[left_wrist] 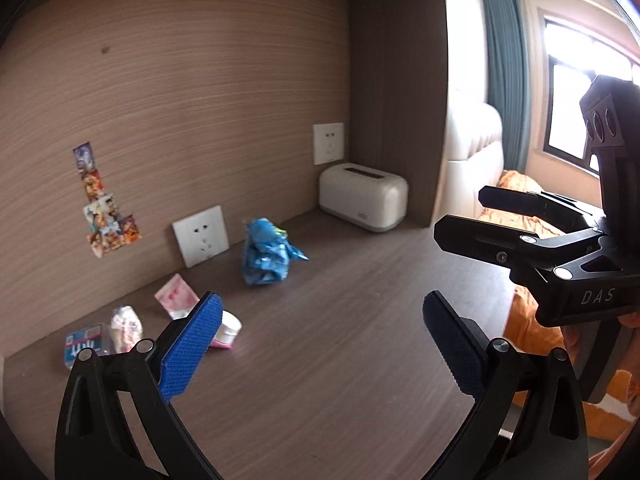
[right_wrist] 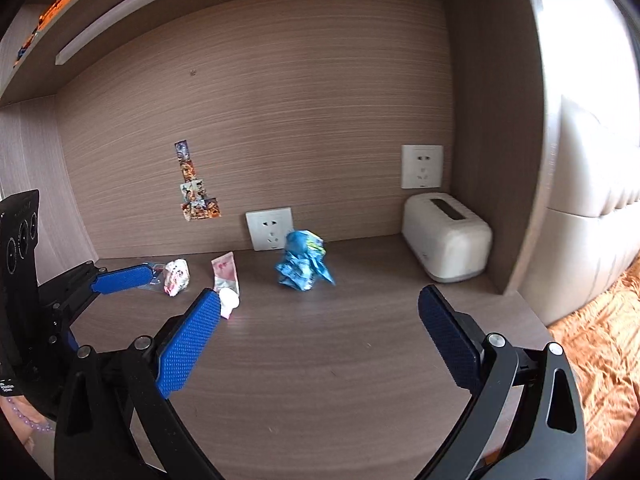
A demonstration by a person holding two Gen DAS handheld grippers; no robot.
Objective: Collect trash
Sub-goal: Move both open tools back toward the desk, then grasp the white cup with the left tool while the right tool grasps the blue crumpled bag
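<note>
A crumpled blue wrapper (left_wrist: 266,253) (right_wrist: 303,264) lies on the brown desk near the back wall. A pink tube with a white cap (left_wrist: 180,298) (right_wrist: 226,280), a crumpled pale wrapper (left_wrist: 126,326) (right_wrist: 176,276) and a clear packet with blue print (left_wrist: 84,344) lie to its left. My left gripper (left_wrist: 320,340) is open and empty above the desk's front part, with the trash ahead of it. My right gripper (right_wrist: 318,328) is open and empty, well short of the blue wrapper. It shows in the left wrist view (left_wrist: 460,216) at the right, and the left one in the right wrist view (right_wrist: 120,280).
A white toaster-shaped box (left_wrist: 362,202) (right_wrist: 446,236) stands at the back right corner against the side panel. Two wall sockets (left_wrist: 200,234) (left_wrist: 328,143) and stickers (left_wrist: 102,208) are on the back panel. A bed with an orange cover (right_wrist: 600,340) is to the right.
</note>
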